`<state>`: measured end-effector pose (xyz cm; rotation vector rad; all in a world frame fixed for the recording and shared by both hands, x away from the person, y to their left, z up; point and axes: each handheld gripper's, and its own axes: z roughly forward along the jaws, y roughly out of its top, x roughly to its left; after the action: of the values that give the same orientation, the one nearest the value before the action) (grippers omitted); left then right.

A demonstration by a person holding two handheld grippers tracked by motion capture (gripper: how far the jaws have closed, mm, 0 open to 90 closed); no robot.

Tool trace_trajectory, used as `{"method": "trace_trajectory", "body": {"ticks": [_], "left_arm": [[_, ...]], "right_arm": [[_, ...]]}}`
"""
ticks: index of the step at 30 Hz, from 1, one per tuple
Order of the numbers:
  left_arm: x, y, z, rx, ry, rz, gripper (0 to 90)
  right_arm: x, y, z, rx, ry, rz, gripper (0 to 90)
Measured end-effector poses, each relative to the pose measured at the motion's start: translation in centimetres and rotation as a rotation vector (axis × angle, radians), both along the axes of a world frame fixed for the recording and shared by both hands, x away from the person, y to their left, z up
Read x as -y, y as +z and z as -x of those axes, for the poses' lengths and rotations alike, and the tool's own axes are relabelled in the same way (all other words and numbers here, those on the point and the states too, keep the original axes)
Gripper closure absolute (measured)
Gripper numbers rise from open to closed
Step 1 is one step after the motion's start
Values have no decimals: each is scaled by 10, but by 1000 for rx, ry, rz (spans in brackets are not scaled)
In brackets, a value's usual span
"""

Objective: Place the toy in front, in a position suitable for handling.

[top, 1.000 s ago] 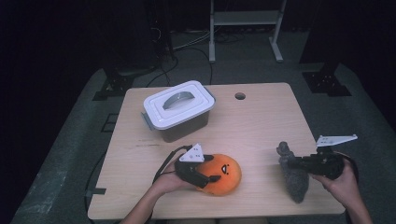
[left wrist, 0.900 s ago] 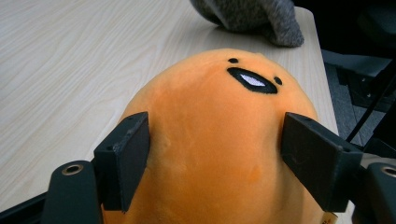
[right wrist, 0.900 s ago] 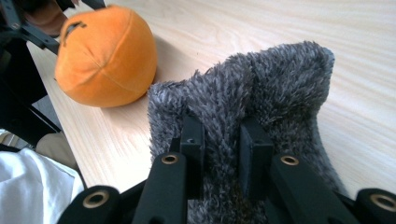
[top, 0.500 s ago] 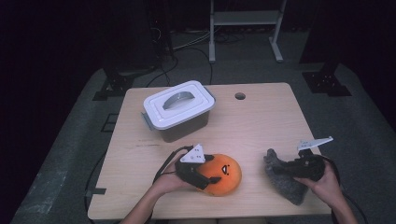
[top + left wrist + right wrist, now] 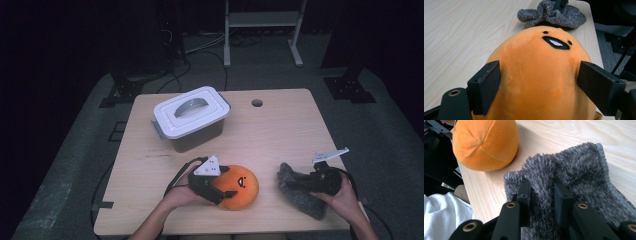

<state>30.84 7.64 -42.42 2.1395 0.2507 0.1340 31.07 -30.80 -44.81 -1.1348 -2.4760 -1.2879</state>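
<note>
On the near edge of the wooden surface (image 5: 280, 130), the left gripper (image 5: 216, 186) has its jaws on either side of an orange plush toy (image 5: 239, 186) with a stitched face; the jaws have just been opening and stand wide, each pad against a flank of the toy in the left gripper view, which rests on the surface. To its right, well apart from it, lies a grey fuzzy cloth (image 5: 300, 192), bunched up. The right gripper (image 5: 303, 185) lies over this cloth, and its jaws, narrowly apart and just opening, have a fold of the fuzzy fabric between them, as the right gripper view shows. Farther back on the surface stands a white lidded container (image 5: 191, 117), its lid on.
</note>
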Motion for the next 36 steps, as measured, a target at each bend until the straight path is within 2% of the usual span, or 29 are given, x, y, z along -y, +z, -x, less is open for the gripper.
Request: {"method": "trace_trajectory", "body": {"ticks": [5, 8, 15, 22, 29, 36], "left_arm": [[0, 0, 1, 11, -5, -7, 179], [0, 0, 1, 15, -5, -7, 178], [0, 4, 2, 25, -11, 1, 166], [-5, 15, 2, 23, -24, 47, 159], [-15, 26, 0, 40, -4, 87, 141], [-29, 34, -4, 55, 32, 114, 126]], "right_arm": [[-3, 1, 0, 3, 10, -15, 627], [-6, 5, 2, 28, 20, -25, 604], [-13, 11, 4, 51, 43, -58, 569], [-18, 14, 6, 65, 60, -86, 534], [-21, 17, 7, 77, 68, -122, 496], [-24, 18, 8, 85, 76, -131, 471]]}}
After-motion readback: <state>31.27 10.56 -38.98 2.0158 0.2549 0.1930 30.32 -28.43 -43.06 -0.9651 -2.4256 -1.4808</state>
